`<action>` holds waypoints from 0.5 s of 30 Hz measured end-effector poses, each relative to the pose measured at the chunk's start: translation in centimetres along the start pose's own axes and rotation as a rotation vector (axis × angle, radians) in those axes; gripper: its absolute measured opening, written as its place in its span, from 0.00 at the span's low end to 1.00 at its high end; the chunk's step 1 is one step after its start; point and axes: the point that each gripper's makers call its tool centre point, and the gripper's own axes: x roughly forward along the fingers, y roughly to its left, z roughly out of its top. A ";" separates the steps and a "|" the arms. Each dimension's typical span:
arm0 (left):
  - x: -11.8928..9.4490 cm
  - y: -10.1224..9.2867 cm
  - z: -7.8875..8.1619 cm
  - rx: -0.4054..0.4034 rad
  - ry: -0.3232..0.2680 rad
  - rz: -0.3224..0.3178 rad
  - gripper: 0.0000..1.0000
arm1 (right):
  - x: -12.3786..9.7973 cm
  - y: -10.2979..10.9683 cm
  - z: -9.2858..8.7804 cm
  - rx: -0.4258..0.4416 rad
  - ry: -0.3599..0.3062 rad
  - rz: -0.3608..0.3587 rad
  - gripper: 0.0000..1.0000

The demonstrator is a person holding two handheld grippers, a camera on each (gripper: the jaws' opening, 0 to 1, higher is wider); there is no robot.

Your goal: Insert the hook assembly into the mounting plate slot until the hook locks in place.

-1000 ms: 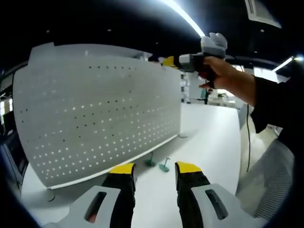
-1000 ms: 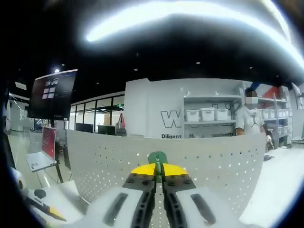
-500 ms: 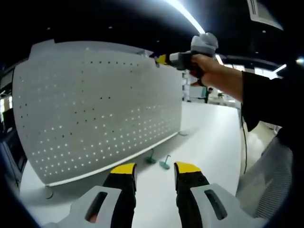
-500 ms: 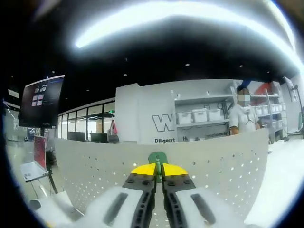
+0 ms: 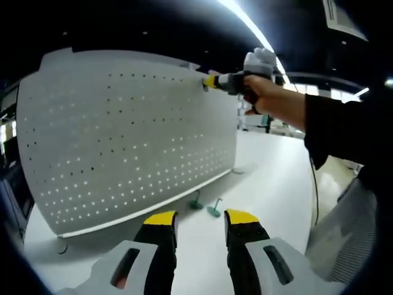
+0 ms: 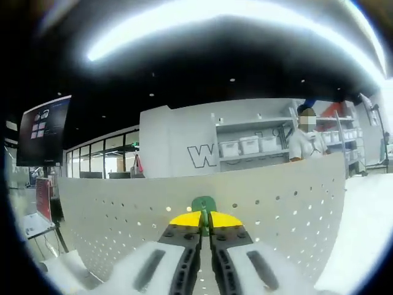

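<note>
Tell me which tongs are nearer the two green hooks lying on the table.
Left. The left tongs hang open just short of the hooks on the table. The right tongs are up at the pegboard's top edge, shut on another hook.

Green hook against upright white perforated plate; two green hooks on table.

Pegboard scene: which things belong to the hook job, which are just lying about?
In the job:
- green hook, clamped in right gripper
- perforated mounting plate
- spare hooks on table

Lying about:
- left gripper, jaws open, idle
- shelf bins
- monitor
</note>
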 end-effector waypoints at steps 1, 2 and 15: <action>0.0 0.0 0.0 -0.001 0.000 0.001 0.31 | 0.1 0.0 -0.1 0.001 0.001 -0.001 0.01; 0.0 0.0 0.0 -0.002 0.001 0.001 0.31 | 0.1 -0.1 -0.2 0.001 0.002 -0.004 0.01; 0.0 0.3 -0.4 -0.007 0.011 0.006 0.30 | 0.4 -0.6 -0.8 0.008 0.000 -0.020 0.01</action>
